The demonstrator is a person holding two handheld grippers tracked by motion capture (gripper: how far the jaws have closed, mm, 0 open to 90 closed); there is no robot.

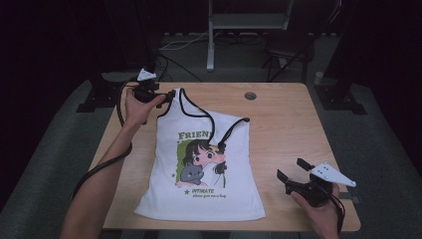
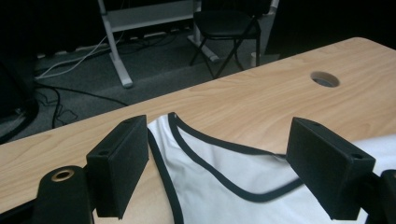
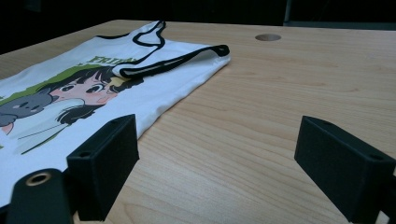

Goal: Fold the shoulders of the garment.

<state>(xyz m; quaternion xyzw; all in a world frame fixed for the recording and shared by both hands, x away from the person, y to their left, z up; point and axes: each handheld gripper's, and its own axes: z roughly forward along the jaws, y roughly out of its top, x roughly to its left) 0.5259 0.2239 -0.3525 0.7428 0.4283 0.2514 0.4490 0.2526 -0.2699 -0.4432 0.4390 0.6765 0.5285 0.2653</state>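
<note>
A white tank top point(image 1: 199, 169) with black trim and a cartoon print lies flat on the wooden table point(image 1: 283, 124). Its right shoulder strap point(image 1: 226, 134) is folded down over the print. My left gripper point(image 1: 166, 97) is open at the far left, its jaws on either side of the left shoulder strap point(image 2: 173, 122), which lies on the table. My right gripper point(image 1: 291, 169) is open near the front right edge, above bare wood, to the right of the shirt's hem. In the right gripper view the shirt point(image 3: 93, 88) lies to the left of the jaws.
A round cable hole point(image 1: 250, 95) is in the table's far side. Behind the table stand a white frame leg point(image 1: 211, 40) and a black chair point(image 2: 224, 28) on the dark floor. Bare wood lies right of the shirt.
</note>
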